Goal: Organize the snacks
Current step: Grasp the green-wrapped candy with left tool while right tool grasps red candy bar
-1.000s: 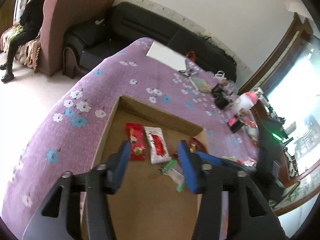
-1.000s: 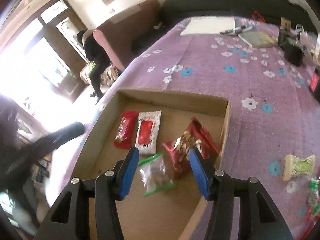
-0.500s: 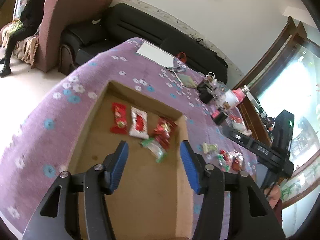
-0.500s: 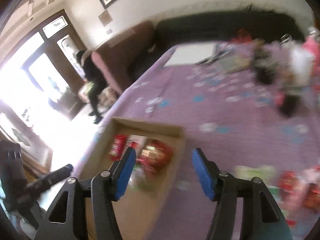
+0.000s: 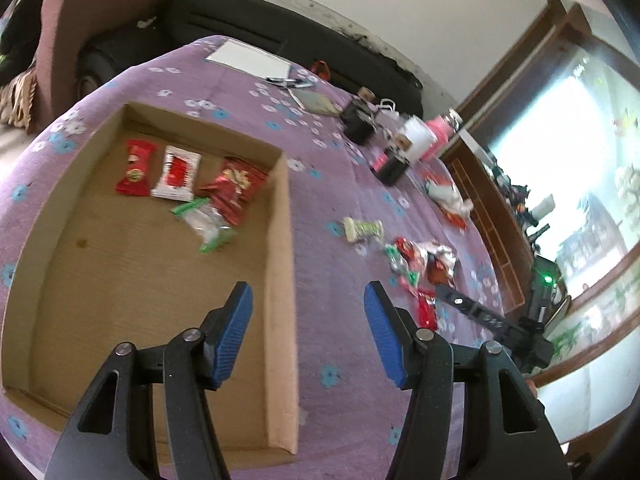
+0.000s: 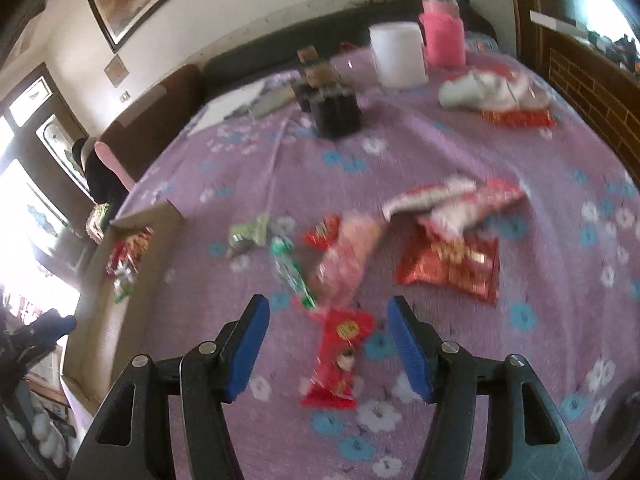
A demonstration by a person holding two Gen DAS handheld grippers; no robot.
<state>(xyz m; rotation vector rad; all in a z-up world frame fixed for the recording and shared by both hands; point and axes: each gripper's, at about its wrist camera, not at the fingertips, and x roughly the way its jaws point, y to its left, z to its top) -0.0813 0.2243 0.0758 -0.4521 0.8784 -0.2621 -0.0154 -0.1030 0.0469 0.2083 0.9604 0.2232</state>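
Note:
A shallow cardboard box [image 5: 280, 264] lies on the purple flowered tablecloth [image 5: 332, 184]. Several snack packets lie in it: a red one [image 5: 134, 168], a white-and-red one [image 5: 178, 174], a red foil one [image 5: 234, 188] and a clear green-edged one [image 5: 206, 224]. My left gripper [image 5: 306, 326] is open and empty above the box's right wall. My right gripper [image 6: 328, 344] is open and empty over a red snack packet [image 6: 338, 358]. Several loose snacks lie beyond it: a red foil bag [image 6: 452, 264], a pink packet [image 6: 348, 260], a green-striped one [image 6: 290, 274].
A black holder [image 6: 334, 110], a white roll [image 6: 396, 54] and a pink bottle [image 6: 442, 28] stand at the table's far side. White paper [image 5: 250, 58] lies at the far end. A dark sofa [image 5: 248, 12] runs behind. The box's corner [image 6: 148, 220] shows at left in the right wrist view.
Both grippers have pulled back from the box and swung right. The right gripper now hangs over the loose snacks on the cloth. Both stay open and empty.

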